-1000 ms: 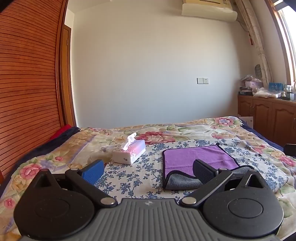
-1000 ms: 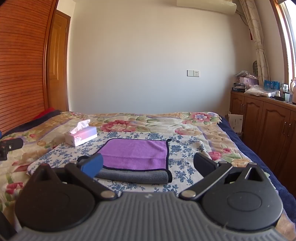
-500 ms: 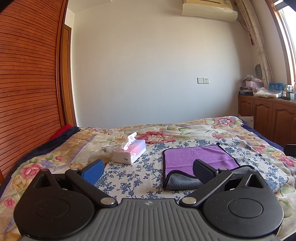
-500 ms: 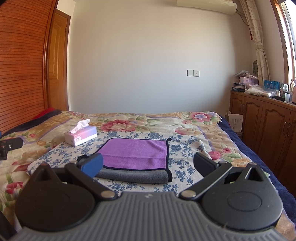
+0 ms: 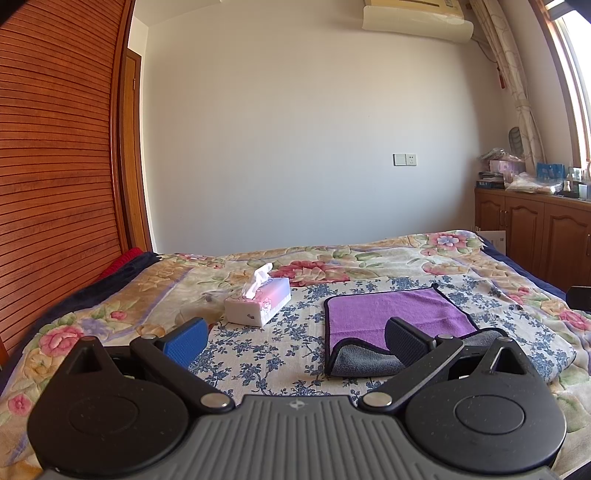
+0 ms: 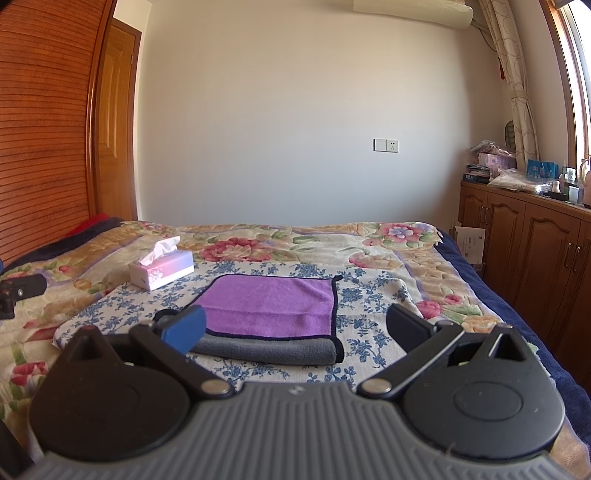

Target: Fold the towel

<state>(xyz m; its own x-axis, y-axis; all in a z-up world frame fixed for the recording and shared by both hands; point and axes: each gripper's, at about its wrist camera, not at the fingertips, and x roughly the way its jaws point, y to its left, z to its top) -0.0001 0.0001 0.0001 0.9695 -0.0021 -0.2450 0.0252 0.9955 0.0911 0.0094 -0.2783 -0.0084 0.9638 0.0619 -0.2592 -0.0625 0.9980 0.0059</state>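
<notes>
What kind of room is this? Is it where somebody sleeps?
Most likely a bedroom. A wide bed with a flowery cover fills the room, a tissue box and a purple towel lie on it, and an air conditioner hangs high on the wall.

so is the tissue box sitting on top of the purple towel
No, the tissue box sits on the bedspread to the left of the towel, with blue-flowered fabric showing between them.

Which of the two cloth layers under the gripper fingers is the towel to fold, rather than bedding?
The purple towel, dark-edged with its grey underside showing along the near fold. It lies on the blue-flowered sheet, which is spread over the bed as bedding.
</notes>
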